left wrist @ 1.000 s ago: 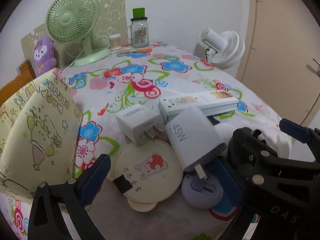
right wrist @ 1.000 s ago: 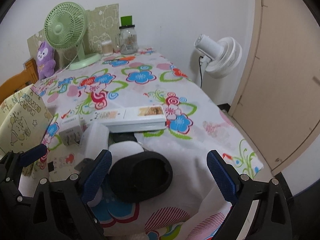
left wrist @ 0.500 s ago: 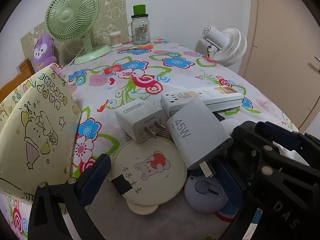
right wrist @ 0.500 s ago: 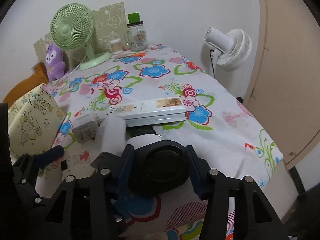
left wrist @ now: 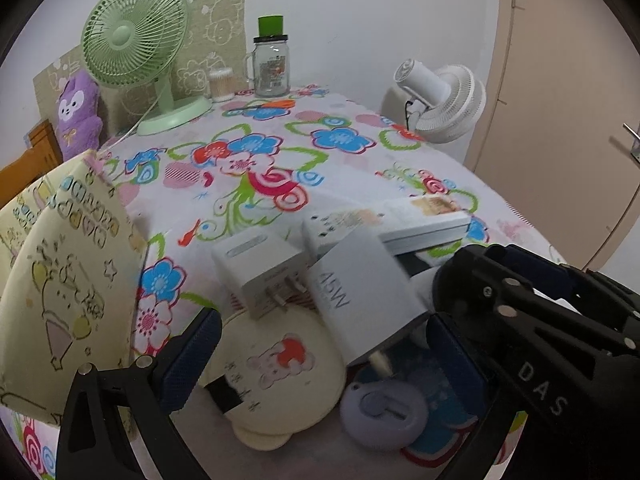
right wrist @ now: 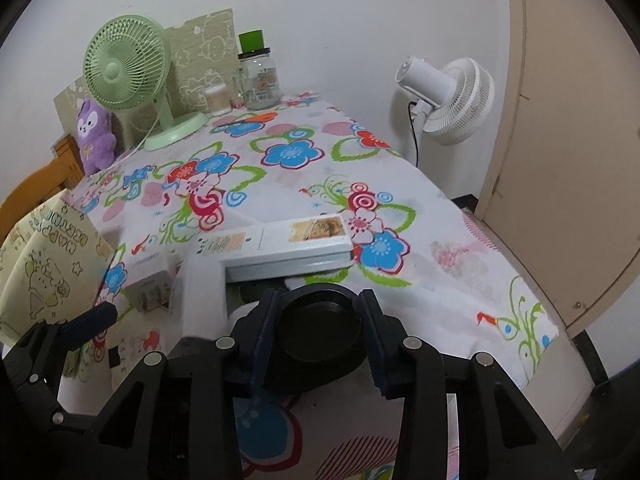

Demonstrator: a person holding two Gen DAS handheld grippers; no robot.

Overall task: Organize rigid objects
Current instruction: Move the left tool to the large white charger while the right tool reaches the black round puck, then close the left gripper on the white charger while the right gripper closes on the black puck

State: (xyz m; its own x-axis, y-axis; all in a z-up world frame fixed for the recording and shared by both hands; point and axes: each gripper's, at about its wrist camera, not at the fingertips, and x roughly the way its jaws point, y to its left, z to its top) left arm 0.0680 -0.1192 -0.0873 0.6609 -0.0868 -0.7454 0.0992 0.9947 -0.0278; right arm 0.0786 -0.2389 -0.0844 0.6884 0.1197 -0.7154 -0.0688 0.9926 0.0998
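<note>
My right gripper [right wrist: 318, 340] is shut on a round black-lidded object [right wrist: 320, 330] and holds it just above the floral cloth. Its black body fills the lower right of the left wrist view [left wrist: 540, 340]. My left gripper [left wrist: 320, 356] is open around a cream bear-print round disc [left wrist: 280, 372], a lilac round device [left wrist: 380, 412] and a white 45W charger [left wrist: 360, 292] that tilts against the pile. A smaller white plug adapter [left wrist: 260, 268] and a long white box [left wrist: 392, 220] lie just beyond. The box [right wrist: 280, 248] and the charger [right wrist: 200, 296] also show in the right wrist view.
A yellow cartoon-print bag [left wrist: 60, 280] stands at the left. A green desk fan [left wrist: 136, 40], a purple plush [left wrist: 78, 116], a glass jar [left wrist: 272, 64] and a cotton-swab tub [left wrist: 221, 84] line the far edge. A white floor fan [right wrist: 448, 100] stands beside the table, near a door [right wrist: 568, 160].
My right gripper went from wide open to shut on the black-lidded object and lifted it a little. The 45W charger tipped further. My left gripper stayed open in place.
</note>
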